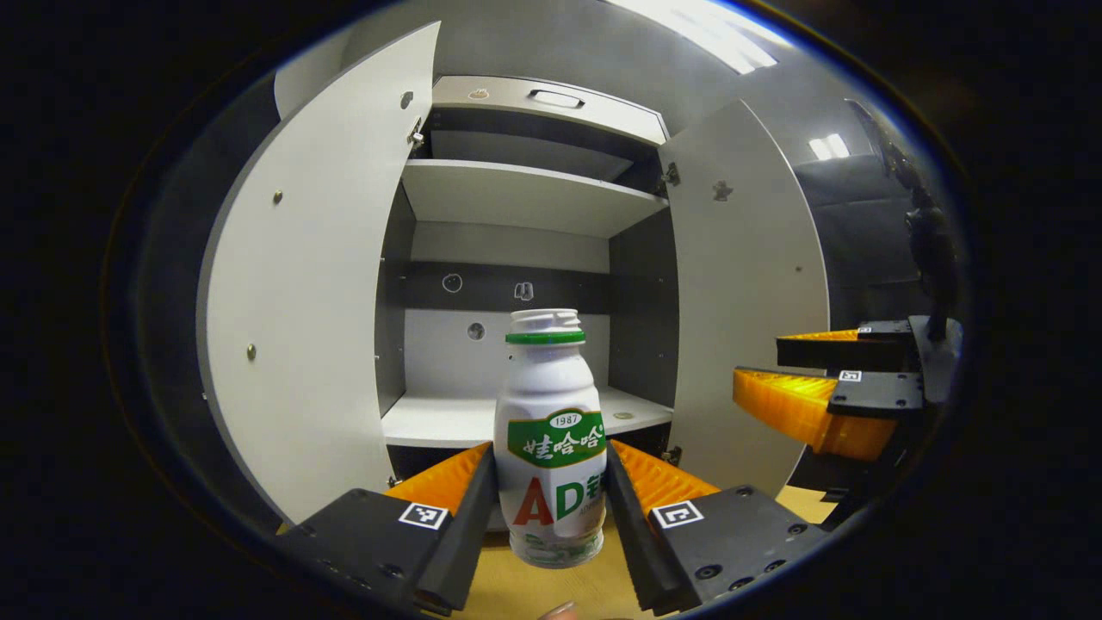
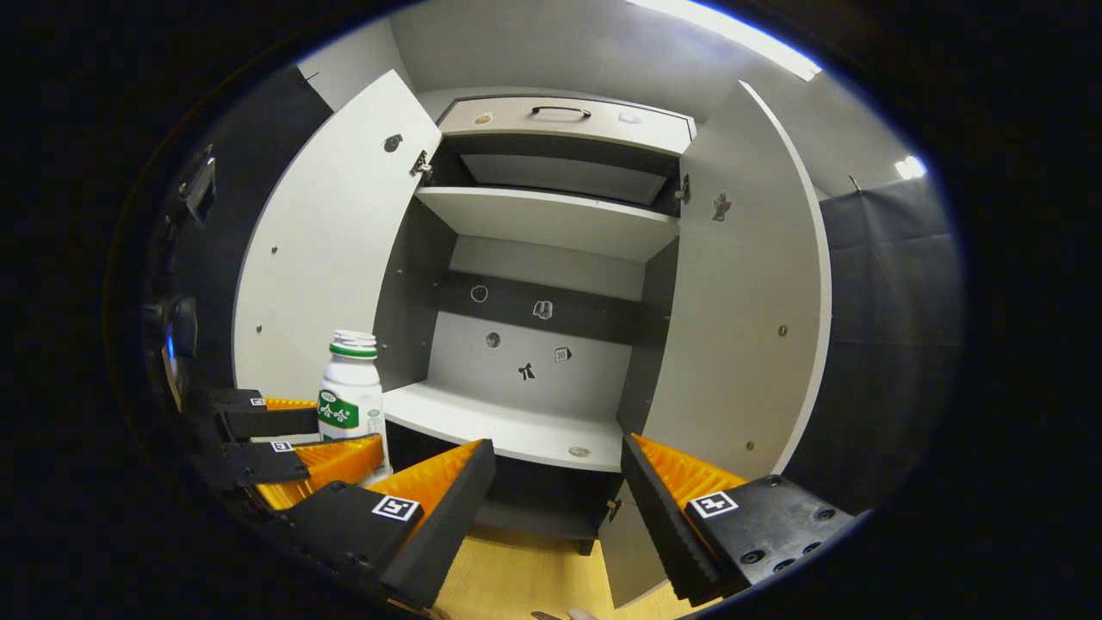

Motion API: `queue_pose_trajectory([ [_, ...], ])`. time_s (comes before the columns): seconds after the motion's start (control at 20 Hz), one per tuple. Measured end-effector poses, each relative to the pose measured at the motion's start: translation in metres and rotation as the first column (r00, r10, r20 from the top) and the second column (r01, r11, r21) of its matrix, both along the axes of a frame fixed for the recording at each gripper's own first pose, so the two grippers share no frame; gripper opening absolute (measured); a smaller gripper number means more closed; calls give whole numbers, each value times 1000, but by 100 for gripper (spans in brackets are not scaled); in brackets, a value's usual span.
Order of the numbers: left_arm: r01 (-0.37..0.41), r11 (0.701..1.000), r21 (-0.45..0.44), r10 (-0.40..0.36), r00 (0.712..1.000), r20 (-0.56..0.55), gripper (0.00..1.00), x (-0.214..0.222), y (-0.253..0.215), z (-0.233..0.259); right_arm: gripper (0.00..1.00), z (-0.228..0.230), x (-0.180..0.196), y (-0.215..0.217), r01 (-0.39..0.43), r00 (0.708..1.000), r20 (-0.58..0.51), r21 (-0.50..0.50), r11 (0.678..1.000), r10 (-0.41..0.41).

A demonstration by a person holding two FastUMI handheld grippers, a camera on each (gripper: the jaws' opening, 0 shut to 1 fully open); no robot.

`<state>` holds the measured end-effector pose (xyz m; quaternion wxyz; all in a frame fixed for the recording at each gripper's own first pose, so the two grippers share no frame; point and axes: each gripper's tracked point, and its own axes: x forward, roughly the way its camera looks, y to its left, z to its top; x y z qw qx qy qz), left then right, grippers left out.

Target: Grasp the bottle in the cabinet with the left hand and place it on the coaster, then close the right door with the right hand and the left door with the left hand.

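Left gripper [image 1: 551, 508] clamping bottle [image 1: 551, 430], right gripper [image 2: 558, 499] apparently empty

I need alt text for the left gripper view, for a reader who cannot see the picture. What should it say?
The left gripper holds an upright white bottle between its two fingers, in front of an open cabinet. Both cabinet doors, left door and right door, stand wide open, and the shelves are bare. The right gripper is at the right edge, open.

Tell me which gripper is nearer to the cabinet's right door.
Right. The right gripper hangs open just in front of the right door, while the left gripper sits farther left, shut on the bottle.
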<state>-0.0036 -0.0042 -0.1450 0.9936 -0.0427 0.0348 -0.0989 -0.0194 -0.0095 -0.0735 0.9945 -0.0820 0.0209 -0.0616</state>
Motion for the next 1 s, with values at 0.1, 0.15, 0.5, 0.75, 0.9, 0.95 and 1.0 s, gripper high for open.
queue_pose_trajectory([
  [0.1,-22,1000,4,22,1000,-10,71,-18,-9,-19,98,-12,2,-7,-19,1000,-21,5,1000,19],
  [0.15,-39,999,5,39,999,-21,71,-27,-13,-29,98,-18,4,-10,-34,999,-28,7,999,34],
  [0.5,-132,989,67,133,991,-23,71,-88,-57,-109,98,-72,0,-15,-147,988,-38,40,988,149],
  [0.75,-134,984,121,138,990,-19,71,-113,-86,-170,98,-115,-19,-11,-185,978,-80,67,980,190],
  [0.9,-134,983,125,137,991,-11,71,-118,-92,-193,98,-143,-28,-5,-198,971,-121,77,977,207],
  [0.95,-151,980,133,153,988,-9,71,-117,-88,-197,98,-151,-32,2,-216,964,-135,91,972,227],
  [1.0,-163,978,131,165,986,-7,71,-117,-84,-205,98,-157,-36,6,-229,960,-143,97,969,241],
])
